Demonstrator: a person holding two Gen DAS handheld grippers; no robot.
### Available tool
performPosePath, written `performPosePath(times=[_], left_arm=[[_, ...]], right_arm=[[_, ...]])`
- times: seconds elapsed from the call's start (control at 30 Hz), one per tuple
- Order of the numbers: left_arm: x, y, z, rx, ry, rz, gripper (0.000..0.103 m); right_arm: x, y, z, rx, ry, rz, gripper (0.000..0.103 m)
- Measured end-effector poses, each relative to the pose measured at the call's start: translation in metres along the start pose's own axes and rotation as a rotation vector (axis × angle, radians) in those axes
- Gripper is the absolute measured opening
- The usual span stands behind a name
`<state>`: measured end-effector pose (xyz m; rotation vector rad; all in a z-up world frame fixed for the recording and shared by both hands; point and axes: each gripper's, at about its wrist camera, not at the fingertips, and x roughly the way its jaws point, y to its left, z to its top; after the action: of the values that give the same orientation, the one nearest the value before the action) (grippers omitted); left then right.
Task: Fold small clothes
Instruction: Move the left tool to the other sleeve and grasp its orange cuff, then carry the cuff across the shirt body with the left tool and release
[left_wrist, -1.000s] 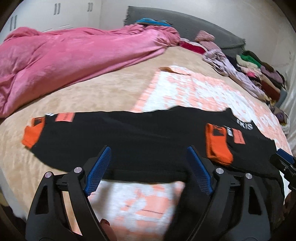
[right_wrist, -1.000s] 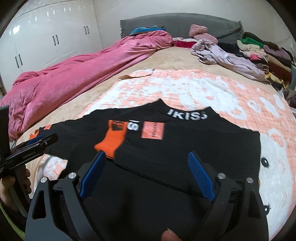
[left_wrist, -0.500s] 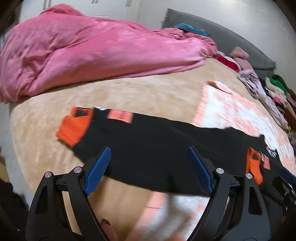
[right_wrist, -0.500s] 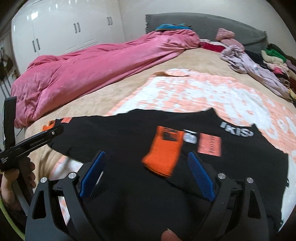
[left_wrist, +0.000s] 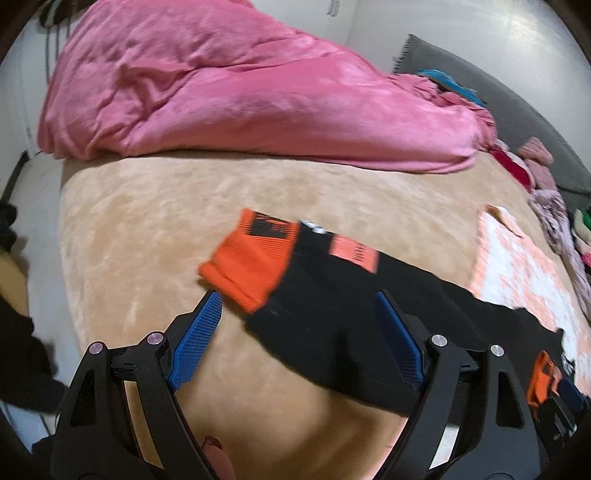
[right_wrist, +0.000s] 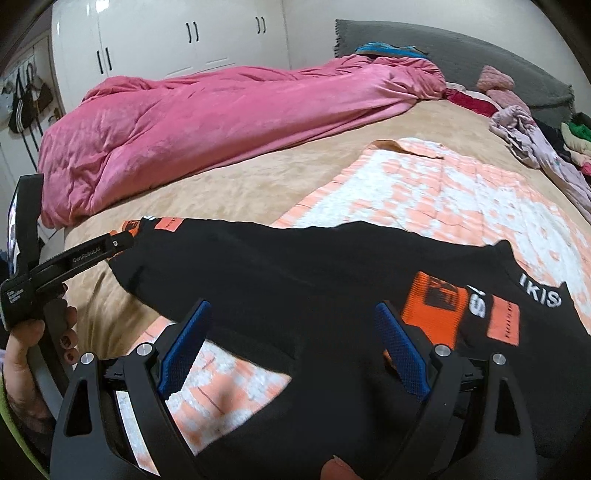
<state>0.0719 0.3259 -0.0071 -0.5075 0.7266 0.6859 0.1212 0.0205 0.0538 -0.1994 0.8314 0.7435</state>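
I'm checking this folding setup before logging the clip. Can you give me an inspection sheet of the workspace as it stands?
Surface: beige plush bedspread, with a peach-and-white patterned blanket spread on it.
Job's things: black long-sleeved top with orange cuffs lying flat across the blanket and bedspread; one cuff stretched out sideways, the other folded onto the body.
Clutter: crumpled pink duvet; pile of mixed clothes along the far side.
Grippers: left hand-held gripper open over the outstretched sleeve; right hand-held gripper open over the top's body; neither grips cloth.
Cables: nothing seen.
Surroundings: white wardrobe doors; grey headboard; bags hanging on the wall.
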Motion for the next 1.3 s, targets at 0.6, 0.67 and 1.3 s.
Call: performPosePath(times=[0.6,0.67,1.3], left_arm=[[0.039,0.015,0.011,-0.095,0.059,-0.08,0.015],[0.033,0.016,0.012,-0.105,0.038,-0.121,0.01],[-0.077,-0.104,-0.018,0.177,-0.086,-0.466,0.008]], right_arm=[[-0.006,-0.039,-0.019,0.136,-0.007,-0.006,0.089],[-0.012,-0.044,-0.023,0.147,-0.012,-0.012,0.089],[-0.119,-0.181,-0.132,0.397,-0.033,-0.257,0.089]])
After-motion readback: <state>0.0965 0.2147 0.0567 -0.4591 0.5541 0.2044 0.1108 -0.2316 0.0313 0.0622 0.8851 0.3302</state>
